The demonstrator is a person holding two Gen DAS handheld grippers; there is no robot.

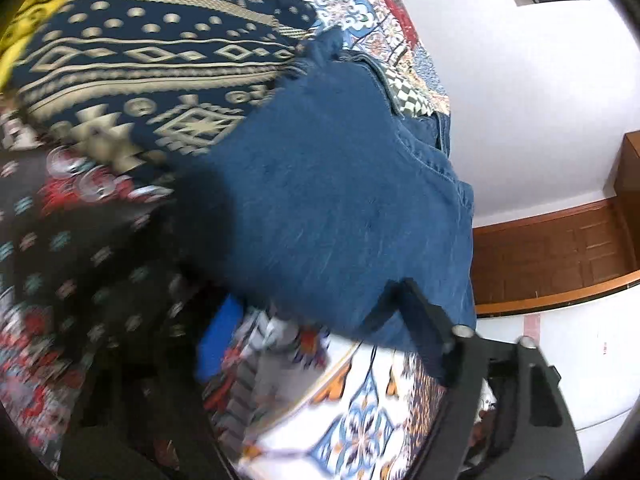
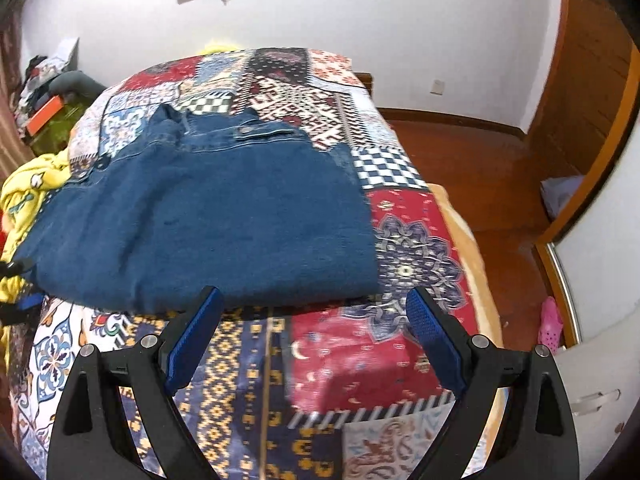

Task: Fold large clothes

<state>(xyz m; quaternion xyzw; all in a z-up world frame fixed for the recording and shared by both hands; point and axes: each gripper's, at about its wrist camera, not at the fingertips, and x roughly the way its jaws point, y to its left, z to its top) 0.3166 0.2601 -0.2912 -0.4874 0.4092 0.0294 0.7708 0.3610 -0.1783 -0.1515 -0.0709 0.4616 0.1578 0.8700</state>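
Left gripper (image 1: 304, 344): blurred, fingers at denim garment's (image 1: 332, 200) near edge, grip state can't tell. Right gripper (image 2: 314, 334): jaws apart, empty, denim garment (image 2: 208, 216) just ahead on patchwork bedspread (image 2: 360, 360). Step: mid-fold, likely. Next: pinch near hem both sides, lift evenly.

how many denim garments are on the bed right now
1: the blue denim garment lies partly folded on the patchwork bedspread, just beyond the open right gripper. More could be hidden under it.
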